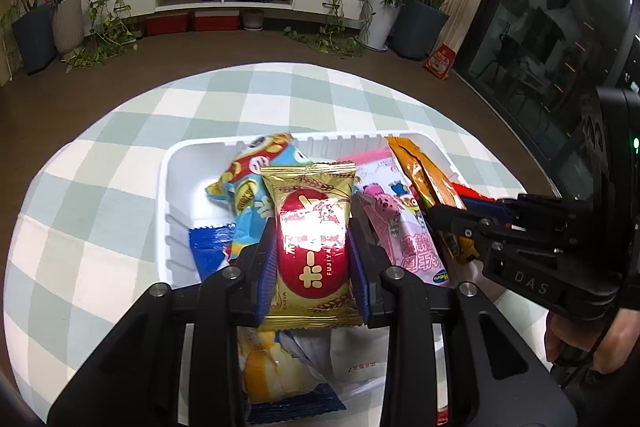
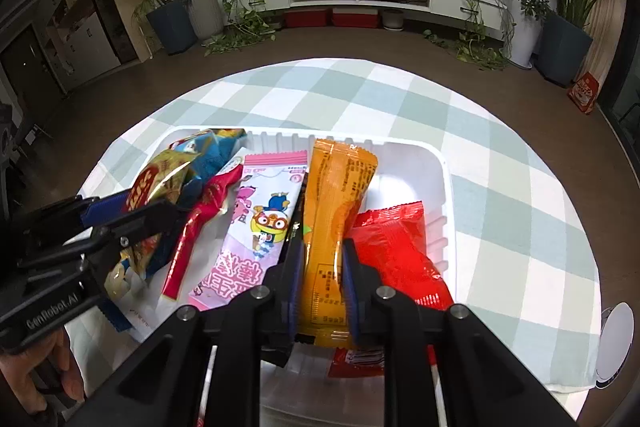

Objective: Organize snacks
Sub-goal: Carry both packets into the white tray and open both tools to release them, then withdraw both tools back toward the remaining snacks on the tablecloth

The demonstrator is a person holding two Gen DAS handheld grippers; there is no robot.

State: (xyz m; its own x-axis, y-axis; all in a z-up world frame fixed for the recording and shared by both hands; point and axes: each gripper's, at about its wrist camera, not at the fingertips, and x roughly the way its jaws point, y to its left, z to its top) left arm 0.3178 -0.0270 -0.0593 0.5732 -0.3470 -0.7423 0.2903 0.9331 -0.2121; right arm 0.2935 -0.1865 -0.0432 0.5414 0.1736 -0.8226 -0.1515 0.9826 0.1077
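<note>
Left gripper (image 1: 314,247) clamps gold packet (image 1: 312,227) | right gripper (image 2: 320,267) clamps orange packet (image 2: 334,223)

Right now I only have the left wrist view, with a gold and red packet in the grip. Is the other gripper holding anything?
Observer: Yes. The right gripper is shut on the orange packet, held lengthwise over the white tray.
Operator: Anything beside it I can't make out?
Observer: A red packet lies in the tray just right of the orange one.
Operator: Anything on the table outside the tray?
Observer: A white round object sits at the table's right edge.
</note>
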